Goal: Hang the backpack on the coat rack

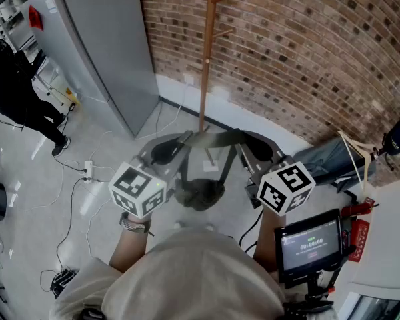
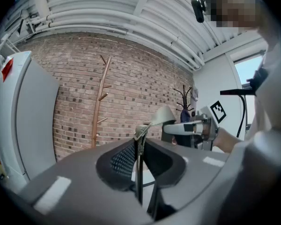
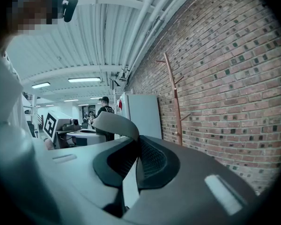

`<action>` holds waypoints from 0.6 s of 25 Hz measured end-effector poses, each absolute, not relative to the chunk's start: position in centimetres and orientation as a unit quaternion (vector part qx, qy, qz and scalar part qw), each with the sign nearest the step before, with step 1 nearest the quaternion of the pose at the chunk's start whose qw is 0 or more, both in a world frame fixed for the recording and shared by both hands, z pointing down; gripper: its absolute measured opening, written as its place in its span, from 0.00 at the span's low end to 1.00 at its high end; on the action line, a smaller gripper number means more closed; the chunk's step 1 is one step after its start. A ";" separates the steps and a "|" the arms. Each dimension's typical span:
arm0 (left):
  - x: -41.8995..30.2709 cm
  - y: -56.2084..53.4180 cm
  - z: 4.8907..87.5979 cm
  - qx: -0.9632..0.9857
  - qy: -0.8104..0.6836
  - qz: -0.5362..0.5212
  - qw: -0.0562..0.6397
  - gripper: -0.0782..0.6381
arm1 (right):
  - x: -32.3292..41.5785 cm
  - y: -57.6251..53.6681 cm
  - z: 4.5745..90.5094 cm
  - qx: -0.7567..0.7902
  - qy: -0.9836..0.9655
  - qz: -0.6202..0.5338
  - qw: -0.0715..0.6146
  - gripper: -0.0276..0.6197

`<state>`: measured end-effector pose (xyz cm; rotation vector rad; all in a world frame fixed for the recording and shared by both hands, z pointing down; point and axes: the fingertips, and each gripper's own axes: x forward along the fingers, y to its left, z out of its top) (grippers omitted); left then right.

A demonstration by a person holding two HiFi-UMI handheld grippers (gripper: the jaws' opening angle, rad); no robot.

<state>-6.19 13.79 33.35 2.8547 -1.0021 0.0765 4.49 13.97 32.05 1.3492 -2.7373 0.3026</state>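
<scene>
Closest is the person's beige top [image 1: 193, 279], with both forearms reaching forward. Left gripper [image 1: 181, 142] has its jaws pinched onto a thin olive strap [image 1: 213, 137], which runs edge-on between the pads in the left gripper view. Right gripper [image 1: 243, 145] is likewise clamped on the strap, and a wide loop of it curls up out of the jaws. Between the two the strap runs straight, and the backpack [image 1: 200, 192] hangs below it, not yet on the coat rack [image 1: 207, 65]. That rack stands just beyond, against the brick wall [image 1: 307, 52], with a grey cabinet [image 1: 100, 45] to its left.
</scene>
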 end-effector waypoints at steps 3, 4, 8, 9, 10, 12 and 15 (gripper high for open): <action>-5.8 14.1 33.6 0.941 -0.331 0.025 0.057 0.16 | 4.8 14.2 32.1 0.436 -0.894 0.097 0.033 0.05; -5.6 14.2 33.7 0.941 -0.331 0.024 0.058 0.16 | 4.9 14.3 32.1 0.434 -0.895 0.098 0.030 0.05; -5.1 14.6 33.8 0.939 -0.338 0.020 0.063 0.16 | 5.4 14.6 32.2 0.416 -0.902 0.108 0.025 0.06; -4.9 14.6 33.8 0.938 -0.341 0.019 0.064 0.16 | 5.5 14.7 32.2 0.413 -0.904 0.108 0.026 0.06; -4.8 14.7 33.9 0.936 -0.344 0.017 0.066 0.16 | 5.7 14.8 32.2 0.409 -0.906 0.108 0.027 0.06; -4.7 14.8 34.4 0.934 -0.350 0.013 0.067 0.16 | 5.7 15.0 32.6 0.403 -0.909 0.105 0.027 0.06; -4.5 15.0 35.0 0.931 -0.360 0.003 0.067 0.16 | 6.0 15.2 33.1 0.394 -0.914 0.098 0.027 0.06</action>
